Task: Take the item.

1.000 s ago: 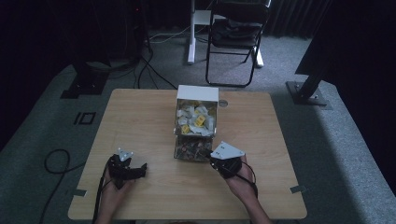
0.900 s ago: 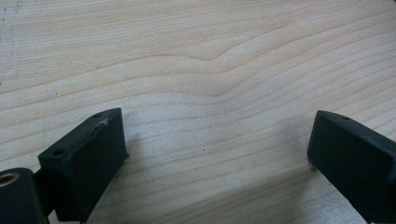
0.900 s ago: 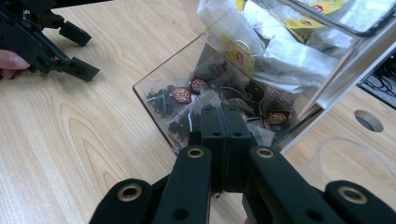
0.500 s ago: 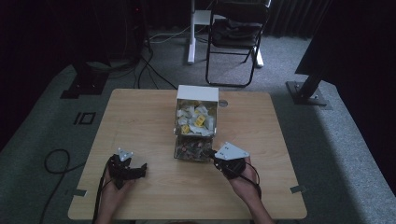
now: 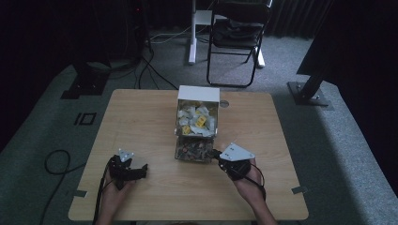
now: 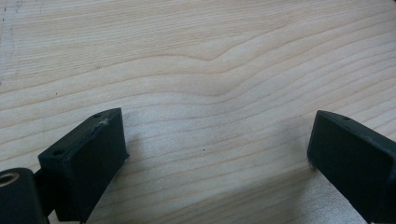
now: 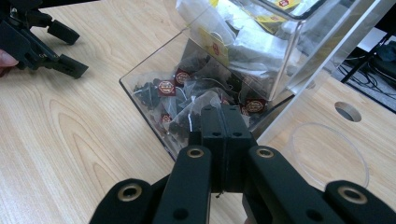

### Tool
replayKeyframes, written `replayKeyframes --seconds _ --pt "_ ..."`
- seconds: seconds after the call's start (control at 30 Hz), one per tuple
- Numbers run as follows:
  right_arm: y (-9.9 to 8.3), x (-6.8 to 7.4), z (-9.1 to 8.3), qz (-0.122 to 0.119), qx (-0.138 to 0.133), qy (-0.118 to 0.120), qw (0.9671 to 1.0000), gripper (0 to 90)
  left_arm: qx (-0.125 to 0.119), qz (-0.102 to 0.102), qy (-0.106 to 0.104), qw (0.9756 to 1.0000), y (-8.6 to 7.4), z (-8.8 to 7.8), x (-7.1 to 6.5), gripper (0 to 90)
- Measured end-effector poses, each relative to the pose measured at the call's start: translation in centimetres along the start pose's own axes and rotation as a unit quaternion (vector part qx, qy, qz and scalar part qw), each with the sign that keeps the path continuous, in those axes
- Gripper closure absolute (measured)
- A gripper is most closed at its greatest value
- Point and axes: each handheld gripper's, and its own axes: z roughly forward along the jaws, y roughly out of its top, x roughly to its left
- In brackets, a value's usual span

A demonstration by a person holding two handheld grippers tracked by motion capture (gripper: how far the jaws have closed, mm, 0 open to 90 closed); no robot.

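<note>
1. The table (image 5: 141,122) has wide bare wood around the box (image 5: 197,123) at its middle.
2. The box's near clear bin (image 7: 154,88) holds tea bags (image 7: 187,105).
3. The right gripper (image 7: 223,122), jaws pressed together, has drawn back slightly from the bin's edge, seemingly empty.
4. The left gripper (image 6: 210,144) rests spread on bare wood, well apart.

no text can be read; the tea bag tags (image 7: 166,87) in the clear box (image 7: 154,70) carry only blurred round emblems.
</note>
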Motion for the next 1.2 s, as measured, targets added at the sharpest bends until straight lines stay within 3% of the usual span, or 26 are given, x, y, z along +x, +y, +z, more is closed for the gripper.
replayKeyframes --seconds 1.2 --pt "-0.2 -1.7 -1.1 0.013 -0.002 -0.026 0.9996 90.0 0.0 0.0 0.0 1.0 0.0 0.0 0.0 5.1"
